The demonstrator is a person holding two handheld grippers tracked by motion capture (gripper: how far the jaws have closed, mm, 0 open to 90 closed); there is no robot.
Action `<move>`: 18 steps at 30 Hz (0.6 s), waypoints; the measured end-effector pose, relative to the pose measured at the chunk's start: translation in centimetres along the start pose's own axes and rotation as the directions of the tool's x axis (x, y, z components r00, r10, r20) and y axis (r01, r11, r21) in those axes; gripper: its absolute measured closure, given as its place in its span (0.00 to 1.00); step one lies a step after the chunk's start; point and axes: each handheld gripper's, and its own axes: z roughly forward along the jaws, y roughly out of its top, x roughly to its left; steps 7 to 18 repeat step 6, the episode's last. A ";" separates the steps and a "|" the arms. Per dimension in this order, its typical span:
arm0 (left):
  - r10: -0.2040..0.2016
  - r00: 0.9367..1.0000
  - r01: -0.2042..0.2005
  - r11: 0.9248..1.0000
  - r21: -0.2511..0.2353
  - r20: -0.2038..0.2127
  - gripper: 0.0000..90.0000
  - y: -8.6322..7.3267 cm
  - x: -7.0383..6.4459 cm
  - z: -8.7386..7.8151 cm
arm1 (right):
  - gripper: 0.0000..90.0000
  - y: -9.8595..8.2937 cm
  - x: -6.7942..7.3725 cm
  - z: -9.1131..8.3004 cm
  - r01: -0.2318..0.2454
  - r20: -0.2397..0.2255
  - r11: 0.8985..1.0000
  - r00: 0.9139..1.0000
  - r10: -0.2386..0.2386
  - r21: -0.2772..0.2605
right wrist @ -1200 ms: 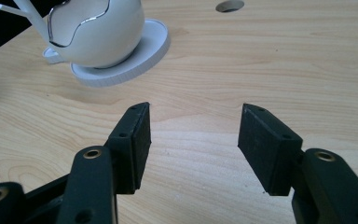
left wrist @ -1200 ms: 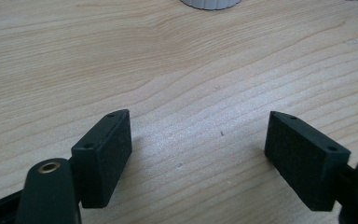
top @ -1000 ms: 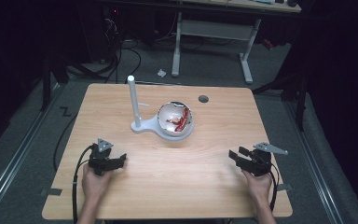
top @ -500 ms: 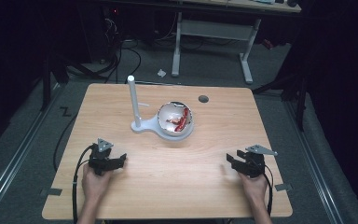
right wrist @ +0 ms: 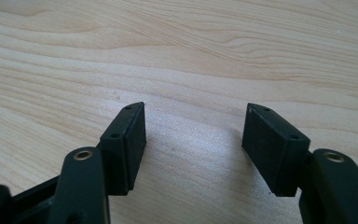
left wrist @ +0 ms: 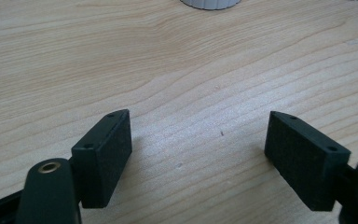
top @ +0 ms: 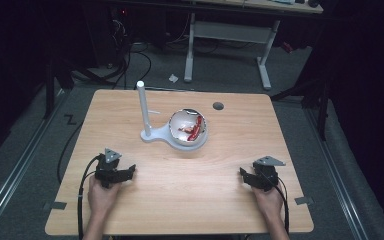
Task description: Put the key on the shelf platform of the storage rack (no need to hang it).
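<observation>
A shiny metal bowl (top: 188, 128) with something red inside sits on the white base of a stand with an upright white post (top: 142, 107), at the table's middle back. My left gripper (top: 129, 172) rests low on the wood at the front left, held by a hand, its jaws wide apart with nothing between them (left wrist: 198, 140). At the front right my right gripper (top: 243, 175) also lies near the tabletop, open and empty (right wrist: 193, 128). A white edge of the stand's base (left wrist: 209, 3) shows at the top of the left gripper view.
The wooden table (top: 180, 200) has a round cable hole (top: 218, 106) at the back right. Bare wood lies between the two grippers and in front of the bowl. Black cables trail from both grippers off the front edge. A desk frame (top: 227, 35) stands on the floor behind.
The right gripper has drawn slightly inward and toward the front of the table. The left gripper has stayed where it was.
</observation>
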 end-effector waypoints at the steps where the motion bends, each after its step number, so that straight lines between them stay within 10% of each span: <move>1: 0.000 1.000 0.000 1.000 -0.001 -0.001 0.26 0.0 0.0 0.0 | 0.44 0.0 0.0 0.0 0.000 0.000 1.000 1.000 0.000 0.000; 18: 0.000 1.000 0.000 1.000 -0.001 0.000 0.26 0.0 0.0 0.0 | 0.44 0.0 0.0 0.0 0.003 0.000 1.000 1.000 -0.003 -0.001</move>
